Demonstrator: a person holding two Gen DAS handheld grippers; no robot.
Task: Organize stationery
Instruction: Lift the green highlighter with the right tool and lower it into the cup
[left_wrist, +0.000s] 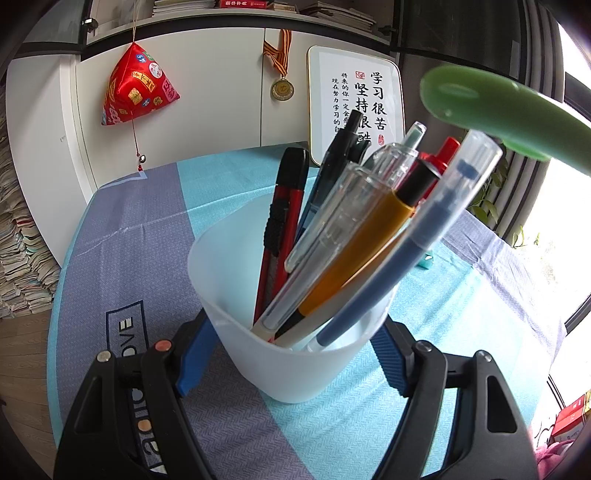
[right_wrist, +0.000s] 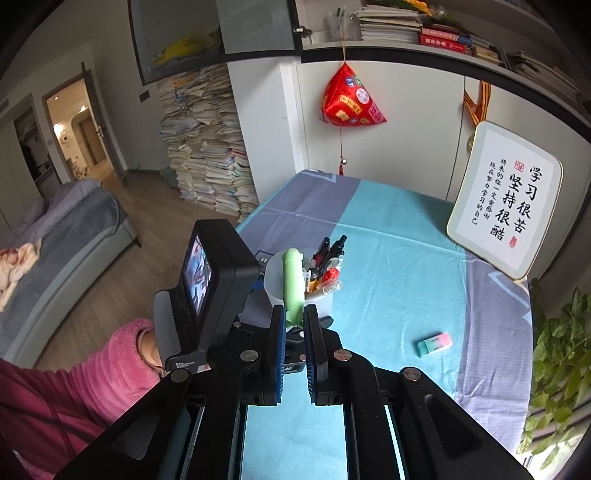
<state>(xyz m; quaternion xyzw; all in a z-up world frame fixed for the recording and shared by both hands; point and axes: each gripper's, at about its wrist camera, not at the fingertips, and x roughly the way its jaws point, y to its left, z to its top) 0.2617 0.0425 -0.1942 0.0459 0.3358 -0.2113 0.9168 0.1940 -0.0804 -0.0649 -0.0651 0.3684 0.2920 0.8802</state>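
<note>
A translucent white cup (left_wrist: 236, 280) stands on the striped tablecloth, and my left gripper (left_wrist: 295, 332) is shut on it, a blue pad against each side. Several pens (left_wrist: 354, 236) and a red utility knife (left_wrist: 280, 229) lean to the right inside it. My right gripper (right_wrist: 294, 314) is shut on the lower end of a pale green stick-shaped item (right_wrist: 293, 284). This green item (left_wrist: 498, 110) hangs above and to the right of the pens, apart from them. In the right wrist view the cup (right_wrist: 325, 299) sits just beyond the green item.
A teal-and-pink eraser (right_wrist: 436, 342) lies on the cloth to the right. A framed calligraphy board (right_wrist: 506, 206) leans at the back right, with a plant (right_wrist: 561, 354) beside the table edge. A pink sleeve (right_wrist: 122, 354) and the left tool's camera block (right_wrist: 218, 273) are on the left.
</note>
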